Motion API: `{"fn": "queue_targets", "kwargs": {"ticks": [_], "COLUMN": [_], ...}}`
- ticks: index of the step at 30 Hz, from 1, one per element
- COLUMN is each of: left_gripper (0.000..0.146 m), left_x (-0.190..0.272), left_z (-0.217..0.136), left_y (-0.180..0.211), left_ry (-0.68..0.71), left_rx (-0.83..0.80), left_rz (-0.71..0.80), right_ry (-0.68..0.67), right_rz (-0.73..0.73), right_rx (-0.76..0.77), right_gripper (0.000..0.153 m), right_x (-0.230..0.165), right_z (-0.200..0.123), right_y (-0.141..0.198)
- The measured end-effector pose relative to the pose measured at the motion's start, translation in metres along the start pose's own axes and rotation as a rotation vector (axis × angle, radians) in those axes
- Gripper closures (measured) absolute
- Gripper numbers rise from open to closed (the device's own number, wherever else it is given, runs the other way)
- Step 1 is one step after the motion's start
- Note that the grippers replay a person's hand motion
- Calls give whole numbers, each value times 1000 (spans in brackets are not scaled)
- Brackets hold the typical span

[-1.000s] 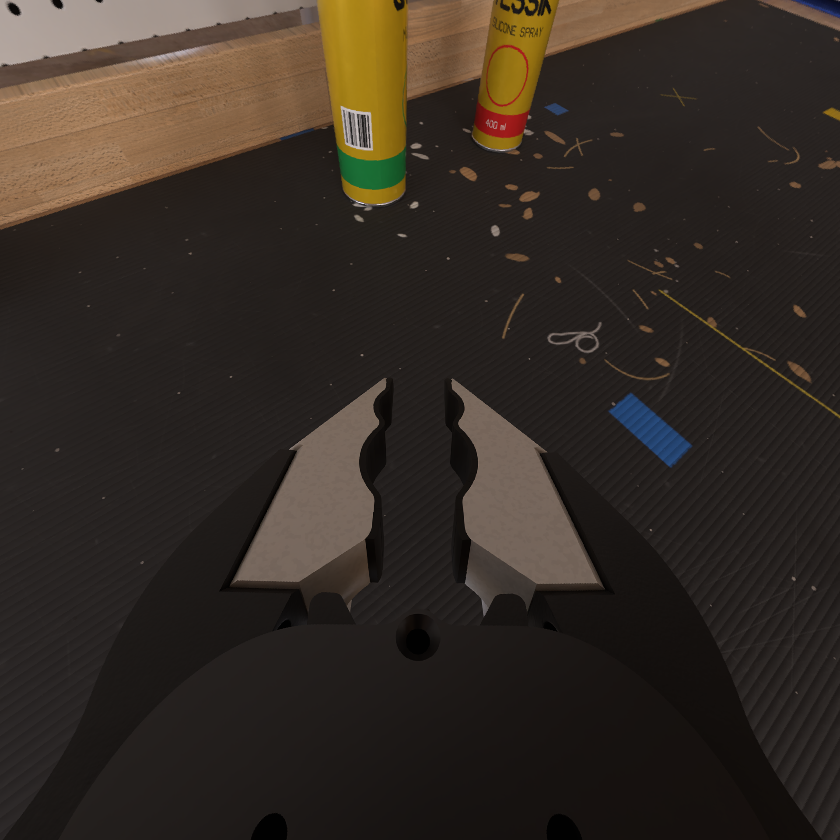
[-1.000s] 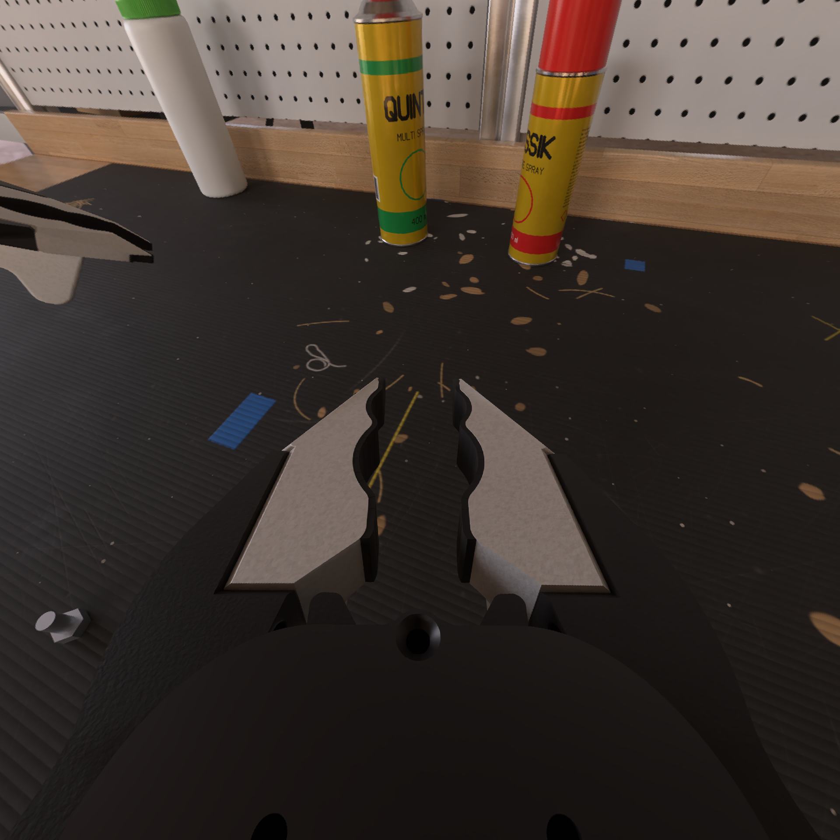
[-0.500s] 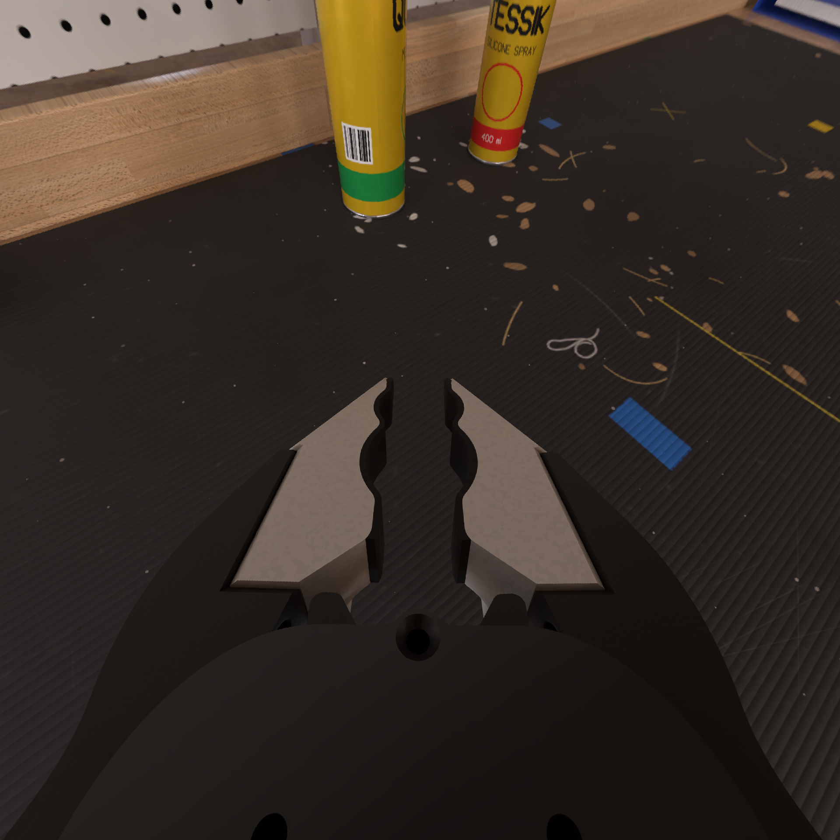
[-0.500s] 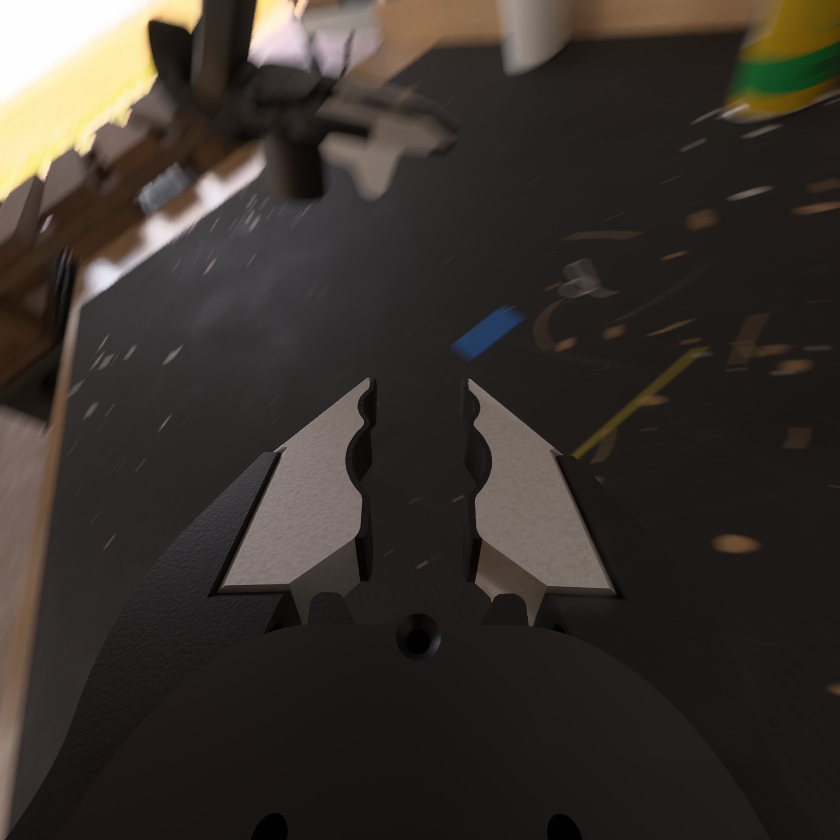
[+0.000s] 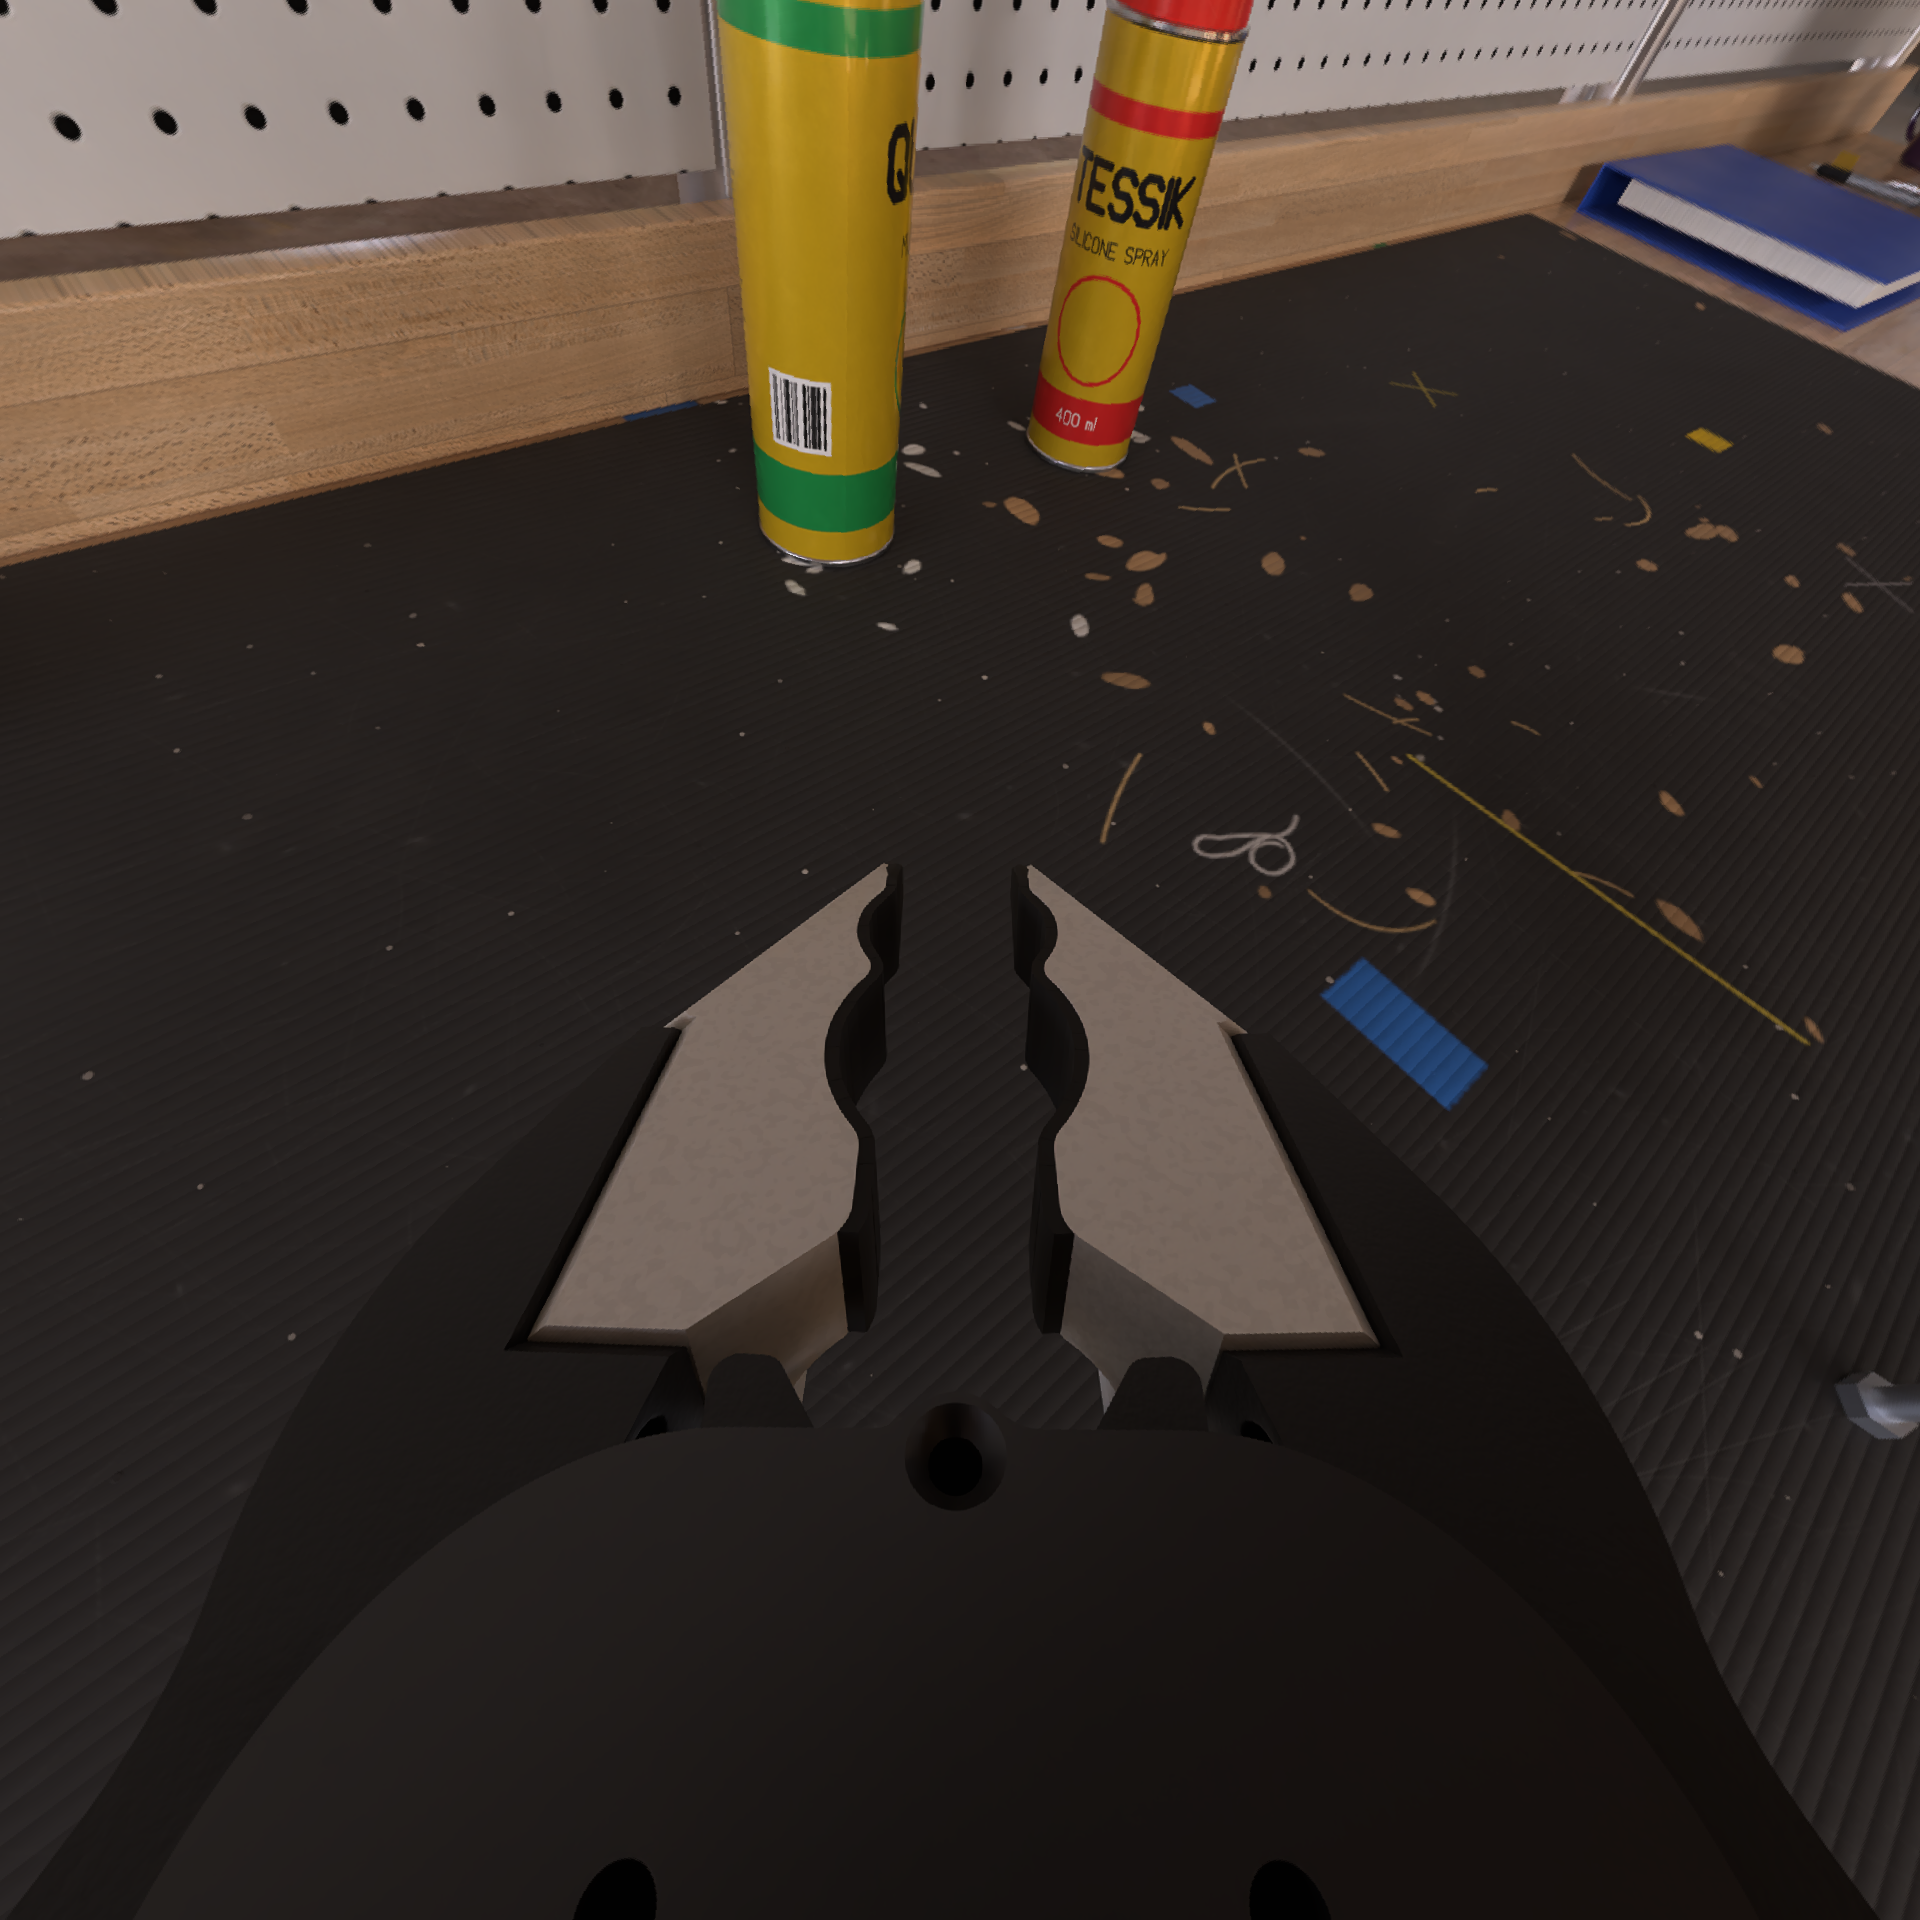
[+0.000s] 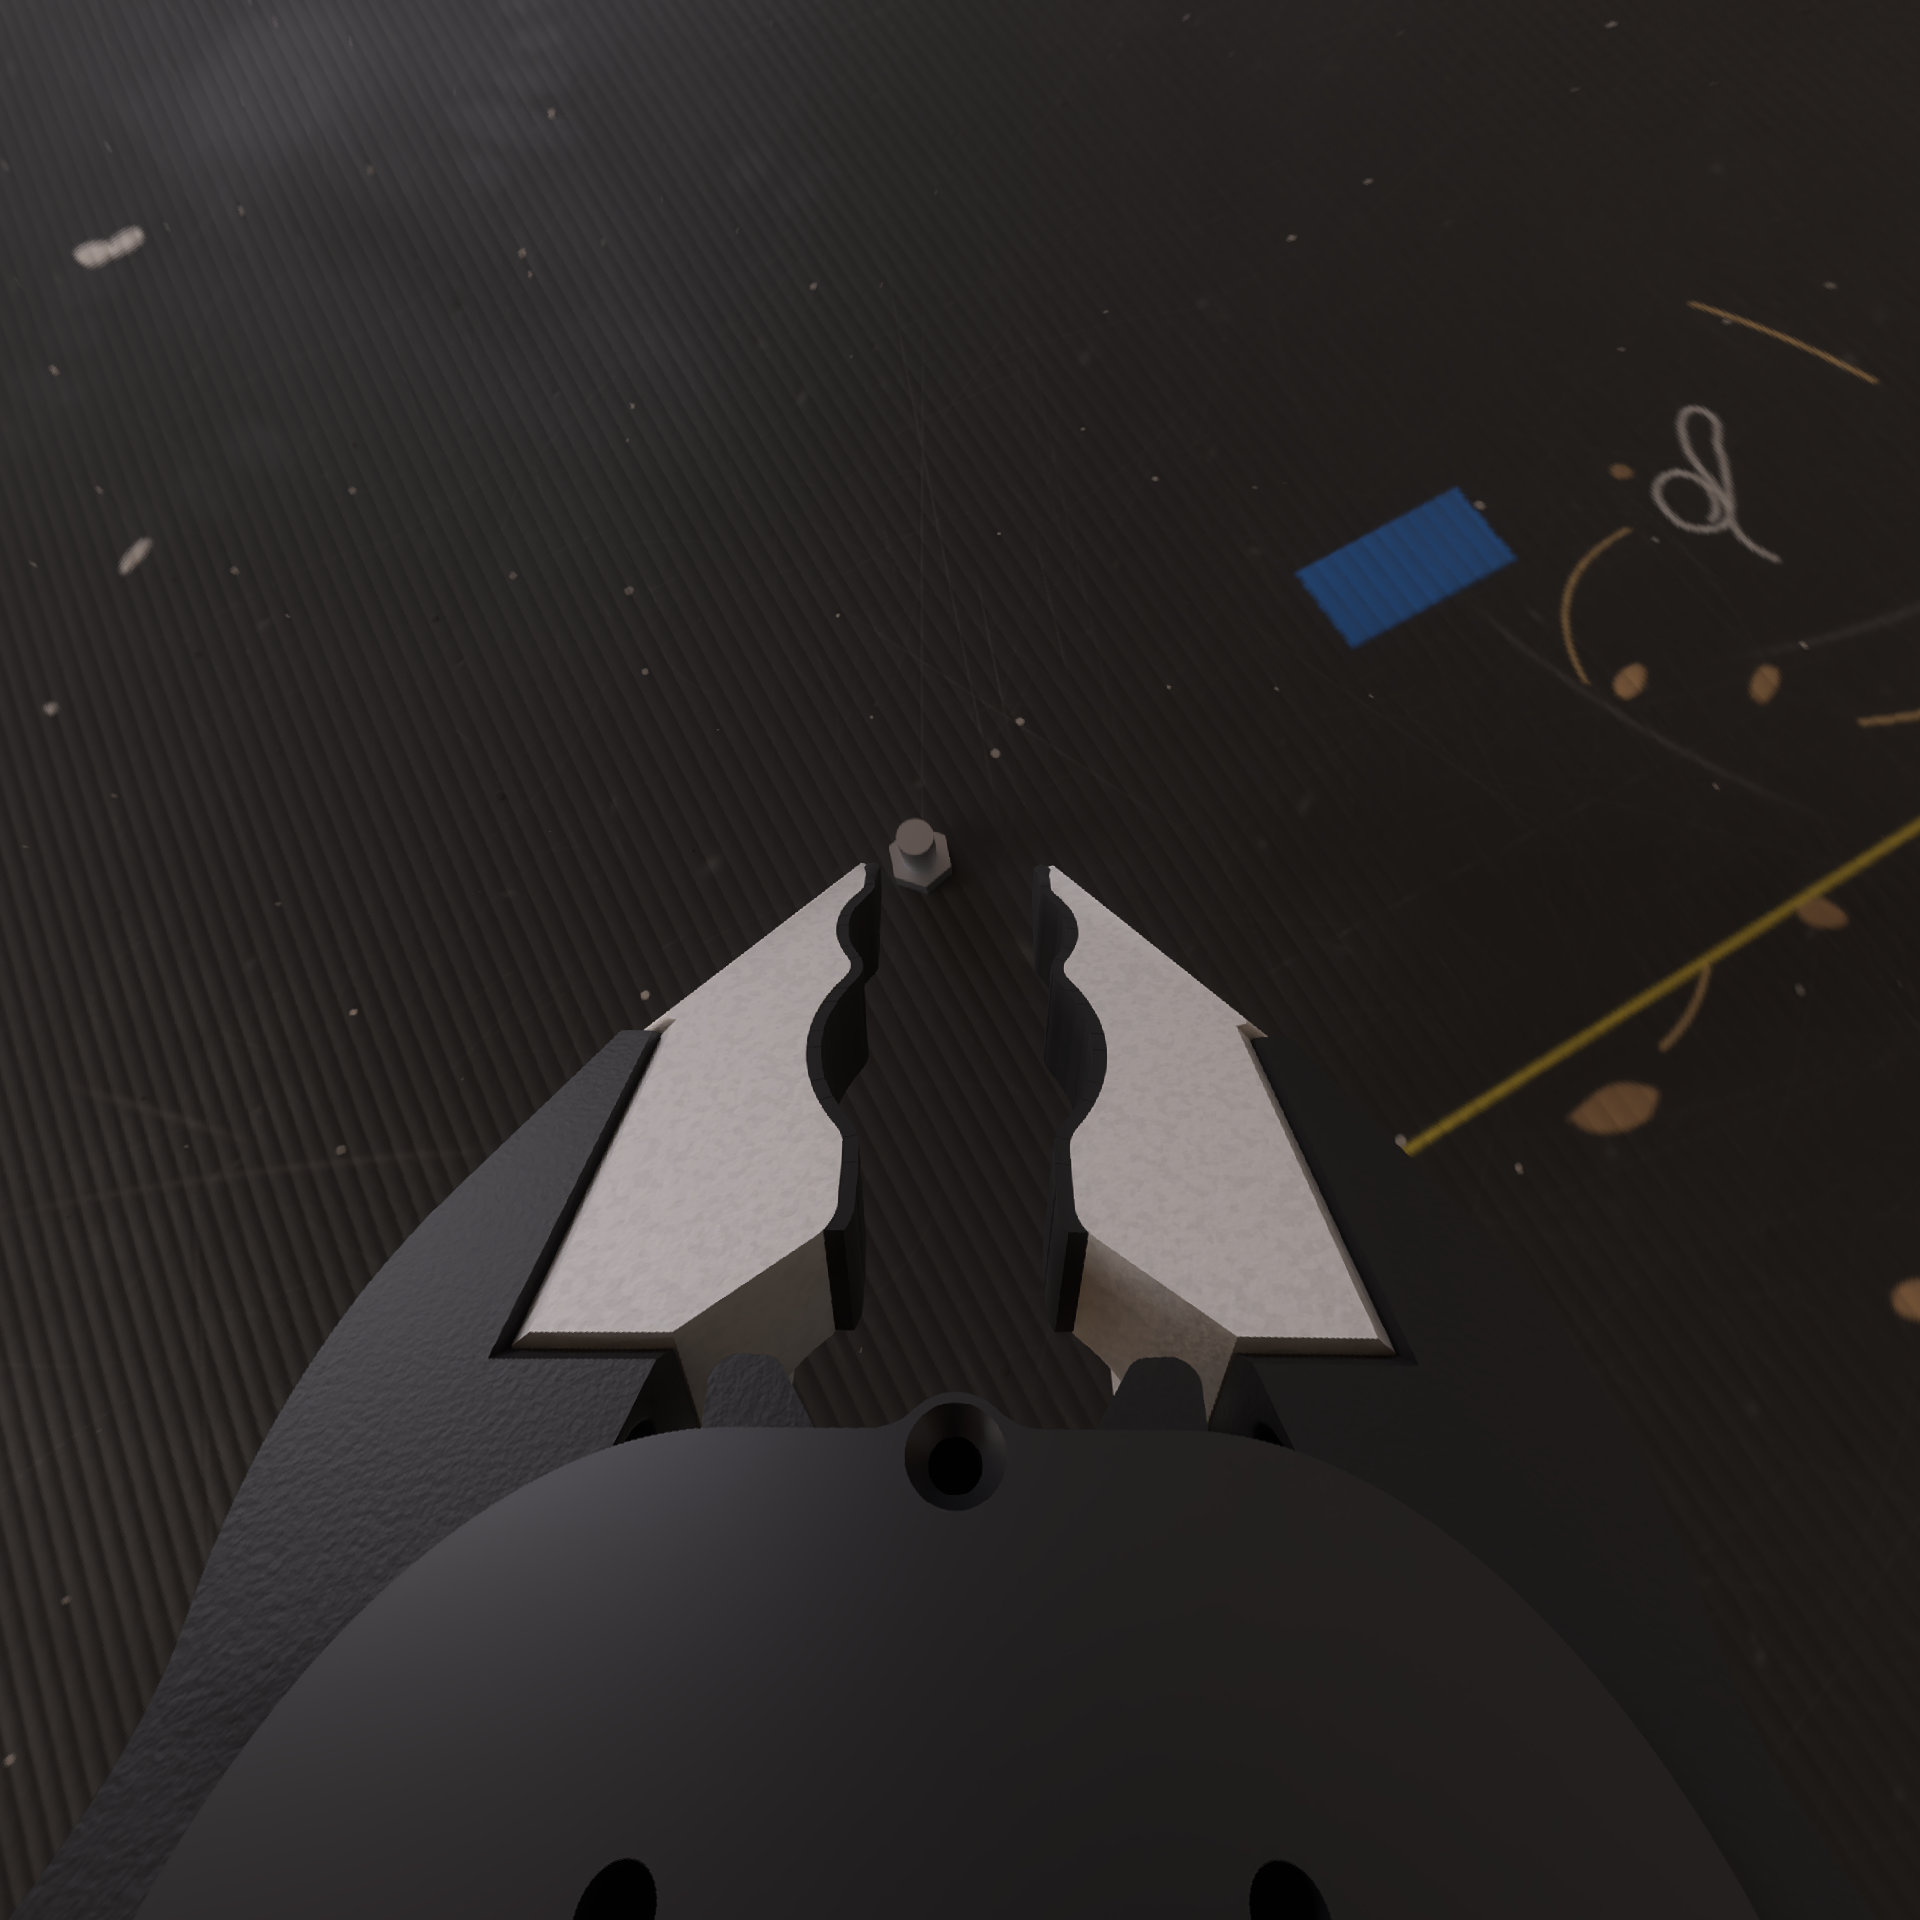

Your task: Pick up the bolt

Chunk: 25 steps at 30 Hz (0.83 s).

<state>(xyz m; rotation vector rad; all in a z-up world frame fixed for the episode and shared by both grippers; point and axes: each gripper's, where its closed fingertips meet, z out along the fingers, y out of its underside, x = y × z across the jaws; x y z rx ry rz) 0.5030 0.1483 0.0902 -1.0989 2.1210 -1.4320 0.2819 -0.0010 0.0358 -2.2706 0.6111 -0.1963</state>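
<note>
Your right claw (image 6: 956, 878) is released, with a clear gap between its two fingers, and it grasps nothing. It points down at the dark ribbed surface (image 6: 416, 623). The bolt (image 6: 916, 853) stands on its hexagonal head, shaft up, just beyond the fingertips. It is nearer to the left fingertip (image 6: 857, 883) than to the right one, and it does not touch either. To the right of the claw you see a blue rectangle (image 6: 1405, 564) on the surface, then a small white loop of thread (image 6: 1704, 488) and a thin yellow line (image 6: 1662, 987).

Your left claw (image 5: 956, 883) is also released and holds nothing; it hangs over a bare part of the surface. In this view the bolt (image 5: 1878, 1403) shows only partly, at the right edge, well apart from the claw. Farther away two yellow spray cans stand upright: one with green bands (image 5: 823, 312) and one with red bands (image 5: 1117, 260). Wood chips (image 5: 1143, 561) lie around them. Behind the cans there is a wooden ledge (image 5: 364, 343) and a white pegboard (image 5: 364, 94). A blue binder (image 5: 1756, 223) lies at the far right corner.
</note>
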Motion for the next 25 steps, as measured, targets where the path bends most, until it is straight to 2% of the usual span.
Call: {"fn": "queue_targets", "kwargs": {"ticks": [6,8,10,13,15,17,20,21,22,24,25], "left_gripper": [126,126,125,125,125,124,121,119,117,112,111], "left_x": [-1,-1,-1,0,8,26,71,86,100,122,129], "left_z": [-2,-2,-3,-5,-9,-17,-42,-50,-56,-63,-66], "left_y": [-2,-2,-3,-6,-12,-23,-39,-41,-43,-45,-47], "left_ry": [16,20,25,40,92,202,485,569,623,674,678], "left_rx": [7,10,13,27,62,121,233,257,278,318,341], "left_rz": [-28,-31,-31,-25,-7,25,71,88,107,151,172], "right_ry": [10,-15,-42,-28,6,-3,-82,-150,-272,-535,-618], "right_rz": [-191,-214,-231,-238,-207,-129,62,138,218,374,437], "right_rx": [-202,-255,-287,-302,-151,128,605,756,877,1026,1101], "right_gripper": [128,130,140,140,140,140,140,139,140,140,140], "right_x": [-7,-7,-8,-2,7,18,43,50,53,57,60], "right_z": [23,27,29,30,21,1,-44,-57,-66,-72,-73], "right_y": [8,10,10,0,-35,-89,-168,-187,-200,-215,-218]}}
